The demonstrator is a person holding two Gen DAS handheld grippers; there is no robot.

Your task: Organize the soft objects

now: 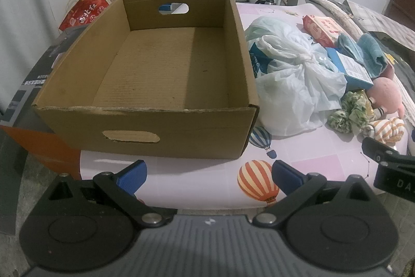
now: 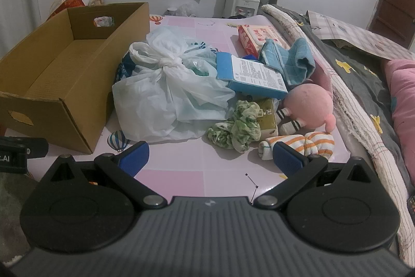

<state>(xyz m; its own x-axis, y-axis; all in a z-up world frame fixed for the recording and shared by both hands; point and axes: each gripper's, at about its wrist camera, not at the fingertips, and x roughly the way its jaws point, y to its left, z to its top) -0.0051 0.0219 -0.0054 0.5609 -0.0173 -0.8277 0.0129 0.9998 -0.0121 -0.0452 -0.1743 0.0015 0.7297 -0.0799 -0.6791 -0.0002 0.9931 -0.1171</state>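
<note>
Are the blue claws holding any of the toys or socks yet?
No. The left gripper and right gripper are both open with nothing between their fingers.

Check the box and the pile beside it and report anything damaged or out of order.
The cardboard box has a ragged, torn near rim, and its near handle cutout is only half punched, with the flap still in place. The box holds nothing. The knotted plastic bag, blue carton and green scrunchie lie heaped together on the table, unsorted.

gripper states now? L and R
Left hand-held gripper: open, holding nothing, facing the cardboard box.
Right hand-held gripper: open, holding nothing.
</note>
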